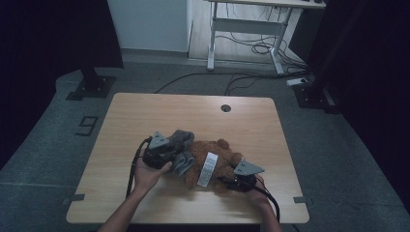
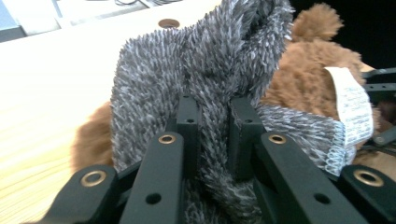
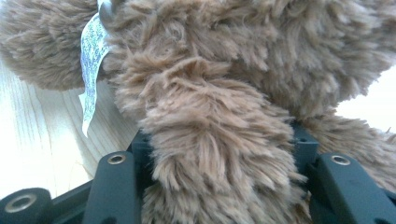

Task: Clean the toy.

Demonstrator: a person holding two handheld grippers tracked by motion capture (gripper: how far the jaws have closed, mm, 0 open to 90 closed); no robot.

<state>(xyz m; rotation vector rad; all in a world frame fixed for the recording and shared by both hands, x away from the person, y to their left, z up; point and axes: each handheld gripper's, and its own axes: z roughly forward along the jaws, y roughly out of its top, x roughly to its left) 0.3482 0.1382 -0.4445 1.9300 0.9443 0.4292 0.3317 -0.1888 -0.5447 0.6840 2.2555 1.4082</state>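
Observation:
A brown plush toy [image 1: 220, 154] lies on the wooden table [image 1: 159, 111], with a white label [image 1: 208, 169] across it. A grey fuzzy garment [image 1: 183, 140] covers its left end. My left gripper [image 1: 175, 157] is at the garment's left side. In the left gripper view it [image 2: 215, 105] is shut on a fold of the grey garment [image 2: 196, 60], with the plush toy [image 2: 303, 79] and label [image 2: 355, 112] behind. My right gripper [image 1: 225, 180] is at the toy's near right side. In the right gripper view it [image 3: 219, 140] is shut on a brown limb of the plush toy [image 3: 233, 60], beside the label [image 3: 91, 51].
A round cable hole [image 1: 226, 108] sits near the table's far edge. Beyond the table stand a white-legged desk [image 1: 246, 24] with floor cables [image 1: 241, 77], and black stand bases at left [image 1: 92, 86] and right [image 1: 312, 94]. A "9" mark [image 1: 87, 125] is on the floor.

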